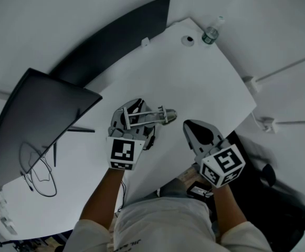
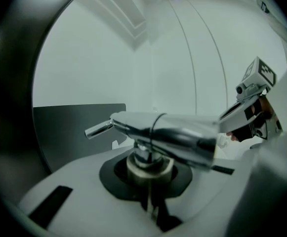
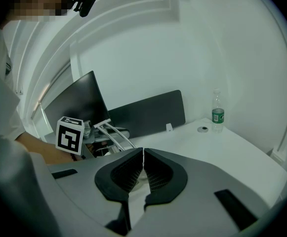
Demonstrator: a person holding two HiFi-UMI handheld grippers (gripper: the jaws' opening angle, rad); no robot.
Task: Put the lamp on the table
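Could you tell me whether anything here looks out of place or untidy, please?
Nothing looks spilled or broken. The lamp is not standing yet: the left gripper is shut on it, its chrome head lying crosswise above the jaws. A loose cable loops untidily by the monitor. The bottle stands upright at the far corner of the table.

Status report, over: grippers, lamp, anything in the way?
Left gripper shut on lamp. Right gripper shut, empty. Lamp over white table. Bottle at far corner, apart.
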